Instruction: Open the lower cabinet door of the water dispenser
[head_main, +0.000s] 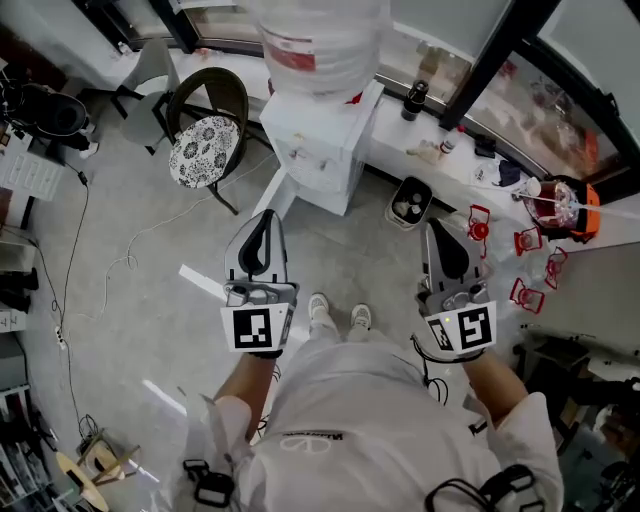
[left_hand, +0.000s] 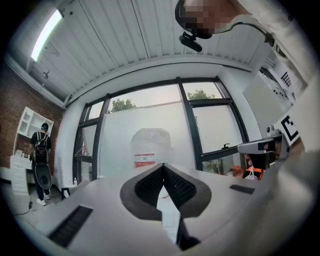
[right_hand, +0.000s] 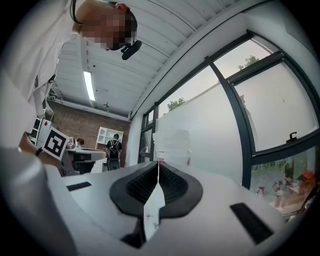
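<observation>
Head view: the white water dispenser (head_main: 322, 140) stands on the floor straight ahead, by the window wall, with a big bottle (head_main: 322, 40) on top. A chair (head_main: 205, 140) is to its left and a small bin (head_main: 409, 201) to its right. The lower front, where the cabinet door is, is seen too steeply to say much about it. The left gripper (head_main: 264, 222) and right gripper (head_main: 436, 232) are both held out in front, well apart from the dispenser, touching nothing.

Left gripper view: jaws pressed together at the tips, nothing in them. The bottle (left_hand: 150, 147) sits dead ahead, above them.

Right gripper view: same deal, jaws closed tight and empty, with the bottle (right_hand: 172, 145) just past the tips.
</observation>
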